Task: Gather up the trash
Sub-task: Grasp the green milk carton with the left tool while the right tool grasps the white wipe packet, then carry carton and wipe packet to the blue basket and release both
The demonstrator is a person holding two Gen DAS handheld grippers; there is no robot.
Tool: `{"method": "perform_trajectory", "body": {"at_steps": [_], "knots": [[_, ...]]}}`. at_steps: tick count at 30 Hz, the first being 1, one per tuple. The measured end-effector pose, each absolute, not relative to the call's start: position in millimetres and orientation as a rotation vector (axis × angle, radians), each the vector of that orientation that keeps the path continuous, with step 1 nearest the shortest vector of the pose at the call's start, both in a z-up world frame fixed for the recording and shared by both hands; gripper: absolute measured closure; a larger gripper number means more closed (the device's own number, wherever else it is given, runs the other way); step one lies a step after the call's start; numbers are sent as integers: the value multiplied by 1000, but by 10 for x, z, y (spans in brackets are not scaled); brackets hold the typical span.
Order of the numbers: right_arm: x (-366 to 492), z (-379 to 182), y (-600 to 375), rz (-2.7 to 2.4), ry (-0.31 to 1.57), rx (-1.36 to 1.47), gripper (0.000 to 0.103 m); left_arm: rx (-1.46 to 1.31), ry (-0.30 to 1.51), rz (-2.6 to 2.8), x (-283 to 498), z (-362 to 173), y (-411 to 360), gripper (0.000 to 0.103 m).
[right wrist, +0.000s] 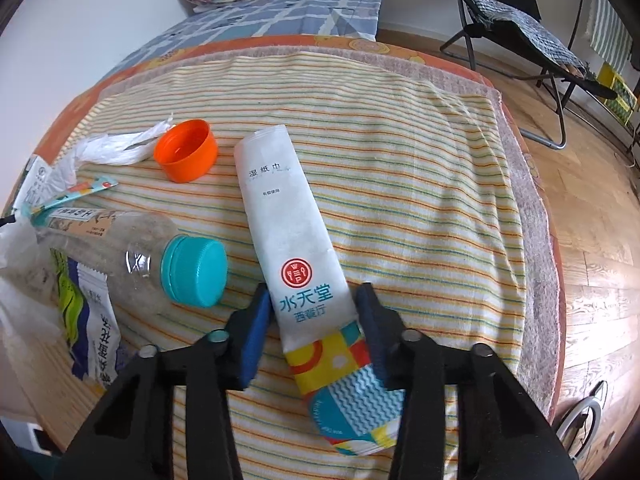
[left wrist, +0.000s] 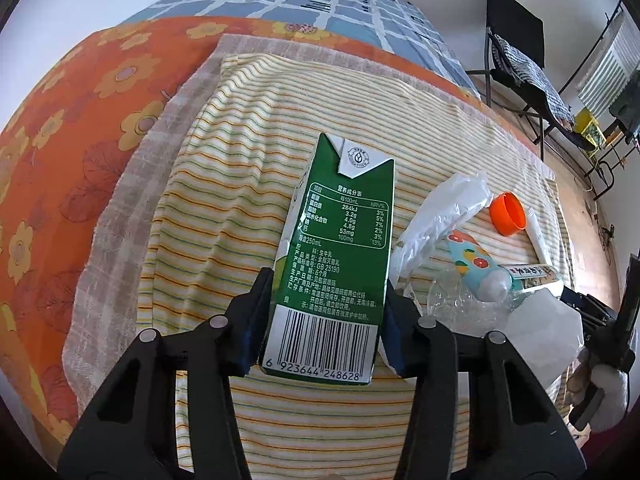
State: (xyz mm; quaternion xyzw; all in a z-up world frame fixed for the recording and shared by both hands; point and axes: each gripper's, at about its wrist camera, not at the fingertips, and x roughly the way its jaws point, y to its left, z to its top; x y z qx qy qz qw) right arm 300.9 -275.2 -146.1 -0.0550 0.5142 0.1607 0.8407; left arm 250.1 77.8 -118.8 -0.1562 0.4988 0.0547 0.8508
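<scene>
Trash lies scattered on a striped towel (left wrist: 248, 152) spread over the bed (left wrist: 80, 128). Left tongs (left wrist: 324, 308) are clenched on a green carton (left wrist: 340, 248) – blue pads press both its sides near the barcode end, and the carton's folded top is closed. Right tongs (right wrist: 316, 328) straddle a white wipe packet (right wrist: 292, 232), the pads at its edges; I cannot tell whether they squeeze it. Beside the packet lies a clear bottle (right wrist: 120, 248) on its side, teal cap (right wrist: 196, 272) screwed on, apparently empty. An orange cap (right wrist: 186, 156) sits mouth up – nothing in it – near a crumpled white bag (right wrist: 108, 148).
</scene>
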Motion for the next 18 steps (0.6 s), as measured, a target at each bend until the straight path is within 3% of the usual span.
{"method": "perform_trajectory", "body": {"at_steps": [8, 18], "knots": [[2938, -1368, -2871, 334, 1069, -63, 79, -331, 1013, 114, 2412, -1071, 771, 59], [2751, -1006, -2931, 339, 972, -12, 82, -332, 939, 100, 2160, -748, 809, 59]]}}
